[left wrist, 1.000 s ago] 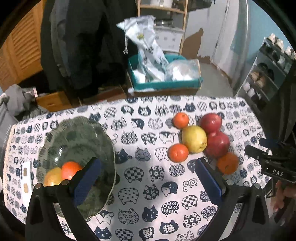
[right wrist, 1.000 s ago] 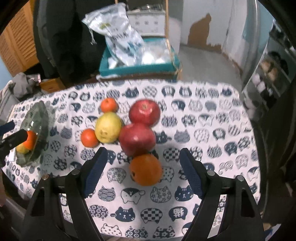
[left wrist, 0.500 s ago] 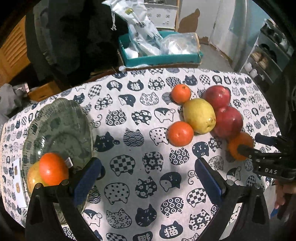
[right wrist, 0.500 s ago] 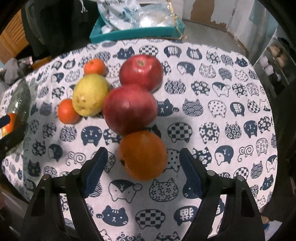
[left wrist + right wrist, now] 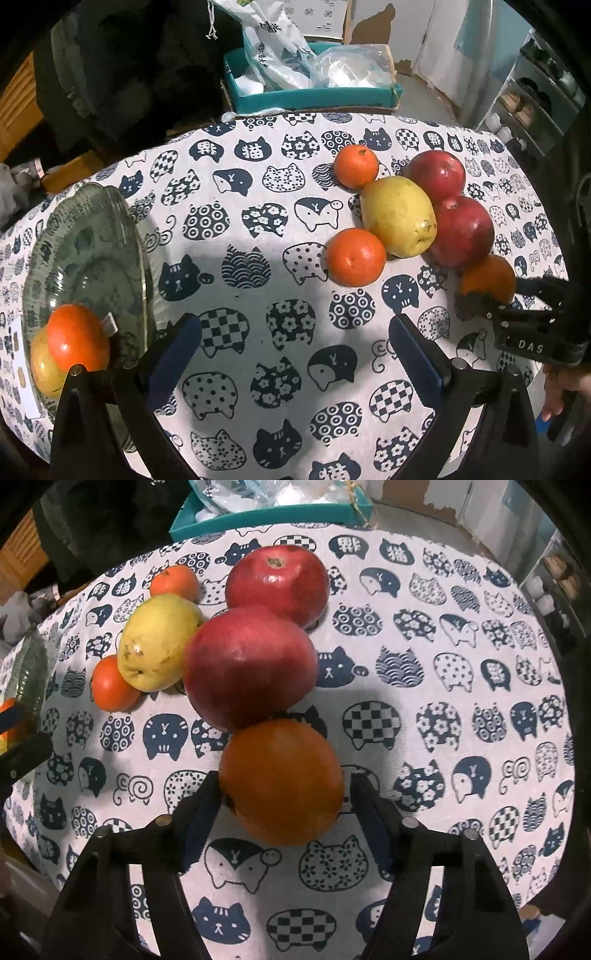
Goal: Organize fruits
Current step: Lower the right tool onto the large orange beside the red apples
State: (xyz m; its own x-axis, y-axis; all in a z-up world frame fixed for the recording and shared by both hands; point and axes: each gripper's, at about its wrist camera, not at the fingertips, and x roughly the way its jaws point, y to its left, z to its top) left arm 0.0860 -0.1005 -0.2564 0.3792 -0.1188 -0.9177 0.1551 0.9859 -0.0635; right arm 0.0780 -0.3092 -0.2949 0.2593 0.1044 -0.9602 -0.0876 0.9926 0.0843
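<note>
Bowl (image 5: 88, 236) left on tablecloth (image 5: 258, 177); fruit cluster (image 5: 399, 218) right; box (image 5: 314, 96) behind.

A cloth printed with navy cat faces (image 5: 258, 221) covers the tabletop, its far edge curving against the room beyond. Just past that edge stands a teal box (image 5: 314, 98) holding white plastic bags (image 5: 280, 48) and a clear one. To the left hangs dark clothing (image 5: 122, 66), with slatted orange-brown wood (image 5: 18, 103) at the picture's edge and a grey bundle of fabric (image 5: 14, 192) lower down. Behind the box the pale wall (image 5: 410, 22) has a patch where the paint has peeled to brown. The floor (image 5: 424, 99) is grey. At the right a grey shelf unit (image 5: 535, 96) carries shoes. Light falls from above, casting dark shadows on the cloth.
</note>
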